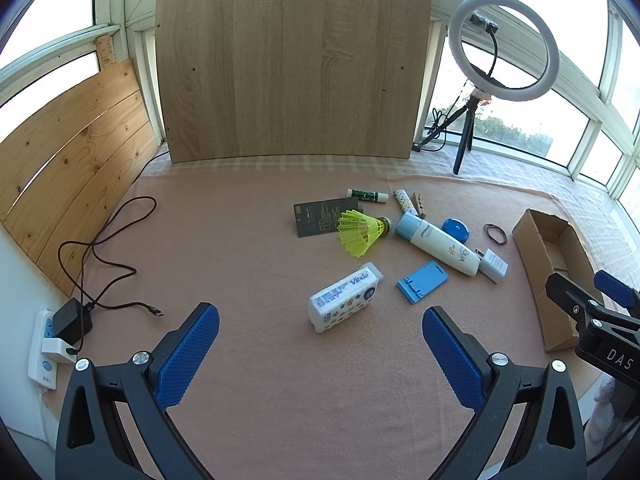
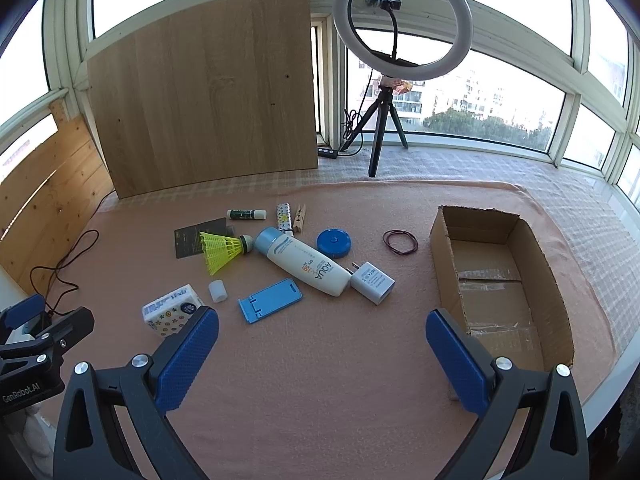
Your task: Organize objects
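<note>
Both grippers hover over the pink cloth, tilted down, nothing held. Left gripper: fingers spread as wide as they go, empty. Right gripper: same, fingers fully apart, empty. Landmark: the open cardboard box, lying empty at the right edge of the cloth. Everything to sort lies left of the box. Nearest it, a loop of rubber bands; then a white charger plug touching the foot of a sunscreen bottle; a round blue tape measure just behind the bottle. Farther from the box: blue phone stand, yellow shuttlecock resting on a dark card, tissue pack, glue stick, clothespin. Step in hand, as I judge it: pick the first item. The right gripper sits closest to the box, so the plug looks like a sensible start. Approach square to its short sides, and close gently so it does not shove the bottle.
</note>
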Demonstrator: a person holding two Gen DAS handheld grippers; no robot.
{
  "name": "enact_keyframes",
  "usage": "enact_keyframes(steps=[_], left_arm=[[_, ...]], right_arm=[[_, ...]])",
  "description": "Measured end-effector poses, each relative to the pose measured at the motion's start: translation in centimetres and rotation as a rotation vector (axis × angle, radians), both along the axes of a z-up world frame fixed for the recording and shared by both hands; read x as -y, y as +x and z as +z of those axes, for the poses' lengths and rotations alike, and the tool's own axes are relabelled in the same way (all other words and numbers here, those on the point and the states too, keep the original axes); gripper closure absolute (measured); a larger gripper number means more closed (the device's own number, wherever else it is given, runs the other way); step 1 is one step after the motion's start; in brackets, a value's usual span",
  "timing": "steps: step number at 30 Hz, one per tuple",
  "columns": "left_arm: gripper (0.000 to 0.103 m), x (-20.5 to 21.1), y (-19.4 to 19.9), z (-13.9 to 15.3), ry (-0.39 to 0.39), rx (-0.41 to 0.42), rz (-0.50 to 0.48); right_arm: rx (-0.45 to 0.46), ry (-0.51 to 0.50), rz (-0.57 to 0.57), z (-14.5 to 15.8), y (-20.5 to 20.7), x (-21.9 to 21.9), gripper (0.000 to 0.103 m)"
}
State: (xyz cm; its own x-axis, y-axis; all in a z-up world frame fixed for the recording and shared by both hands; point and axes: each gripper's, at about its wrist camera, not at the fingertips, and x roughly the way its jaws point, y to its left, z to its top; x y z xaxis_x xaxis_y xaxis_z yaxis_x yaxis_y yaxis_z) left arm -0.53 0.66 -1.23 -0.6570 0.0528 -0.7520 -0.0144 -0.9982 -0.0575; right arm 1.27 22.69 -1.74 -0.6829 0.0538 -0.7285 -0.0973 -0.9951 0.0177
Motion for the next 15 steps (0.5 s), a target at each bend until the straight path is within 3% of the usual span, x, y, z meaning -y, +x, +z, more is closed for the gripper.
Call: enact_keyframes(steps=[15], left_arm=[[0.0,-0.12,-0.16,-0.15,0.0,0.001,0.001]], right_arm=[[0.004,0.002,0.004,-0.15,-0.12,0.0,0.001]])
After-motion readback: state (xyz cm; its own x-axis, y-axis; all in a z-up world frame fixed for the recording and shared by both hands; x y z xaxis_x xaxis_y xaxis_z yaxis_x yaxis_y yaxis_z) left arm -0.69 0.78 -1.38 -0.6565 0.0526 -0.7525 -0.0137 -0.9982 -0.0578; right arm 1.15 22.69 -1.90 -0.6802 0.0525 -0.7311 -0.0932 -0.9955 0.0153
